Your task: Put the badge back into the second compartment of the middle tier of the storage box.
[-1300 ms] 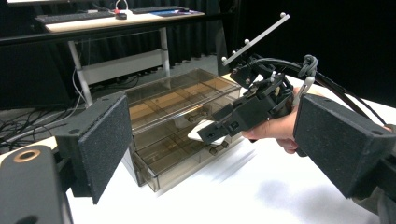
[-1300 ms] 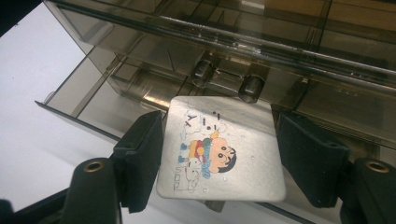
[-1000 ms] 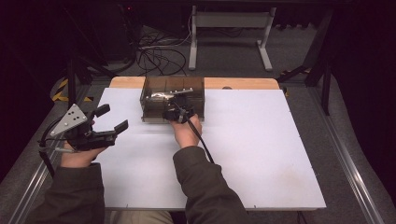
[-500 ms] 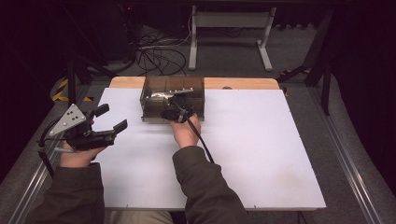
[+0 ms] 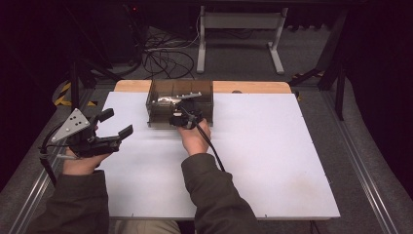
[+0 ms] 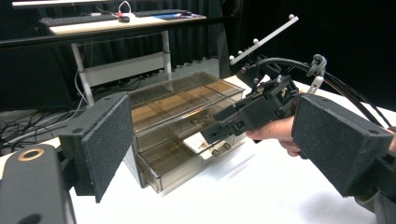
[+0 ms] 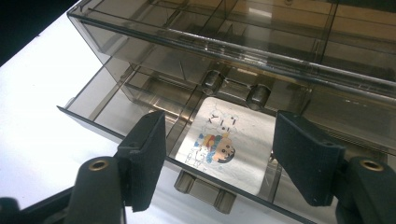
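The drawer box (image 5: 160, 114) stands at the far edge of the white table (image 5: 272, 146), smoky and see-through, with its lower drawer (image 7: 107, 100) pulled part-way out toward the person. On the floor of that drawer, just behind its front wall, lies a small card (image 7: 229, 144) with a cartoon figure printed on it. It lies flat and nothing touches it.

The right gripper (image 5: 181, 117) hovers just in front of the box, above the drawer's front edge. Its jaws stand apart with nothing clamped between them. The card shows through the gap, and the drawer's little handle (image 7: 205, 191) sits below them, untouched. The left gripper (image 5: 118, 123) is well off to the left of the box and points toward it, its jaws spread wide and empty.

The opening looks done, since the drawer is out far enough to reach into. With the card loose inside and the right jaws poised over it, the handling of the card looks like the step in hand. After that the drawer still has to be pushed back into the box. The upper drawer looks shut.
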The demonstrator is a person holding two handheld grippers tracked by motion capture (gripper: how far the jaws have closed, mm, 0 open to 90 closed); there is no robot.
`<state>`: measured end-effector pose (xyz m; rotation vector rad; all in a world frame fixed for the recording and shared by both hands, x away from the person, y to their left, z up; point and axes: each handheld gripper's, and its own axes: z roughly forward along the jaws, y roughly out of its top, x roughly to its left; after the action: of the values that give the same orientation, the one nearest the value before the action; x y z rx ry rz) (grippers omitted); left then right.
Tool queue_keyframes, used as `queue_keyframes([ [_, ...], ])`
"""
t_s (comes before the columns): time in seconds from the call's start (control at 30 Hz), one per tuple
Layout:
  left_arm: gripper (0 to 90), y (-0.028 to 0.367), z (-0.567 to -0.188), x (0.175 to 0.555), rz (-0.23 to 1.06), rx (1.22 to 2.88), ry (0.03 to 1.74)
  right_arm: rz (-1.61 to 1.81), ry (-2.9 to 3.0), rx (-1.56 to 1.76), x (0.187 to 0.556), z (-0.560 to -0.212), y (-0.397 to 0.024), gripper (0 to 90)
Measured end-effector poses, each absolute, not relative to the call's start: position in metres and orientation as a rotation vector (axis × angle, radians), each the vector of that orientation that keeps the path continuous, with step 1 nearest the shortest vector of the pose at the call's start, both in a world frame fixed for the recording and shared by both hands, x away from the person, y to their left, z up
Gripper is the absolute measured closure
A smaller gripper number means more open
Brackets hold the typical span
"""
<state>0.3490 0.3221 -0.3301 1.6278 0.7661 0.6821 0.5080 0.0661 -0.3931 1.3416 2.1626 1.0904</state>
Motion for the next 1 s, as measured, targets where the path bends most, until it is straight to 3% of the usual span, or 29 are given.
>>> queue_keyframes([
  [1.0,13.8,0.32,-0.332,0.348,0.695,1.634,0.769,1.212,2.15,1.254,0.496,-0.39,0.057,18.4],
])
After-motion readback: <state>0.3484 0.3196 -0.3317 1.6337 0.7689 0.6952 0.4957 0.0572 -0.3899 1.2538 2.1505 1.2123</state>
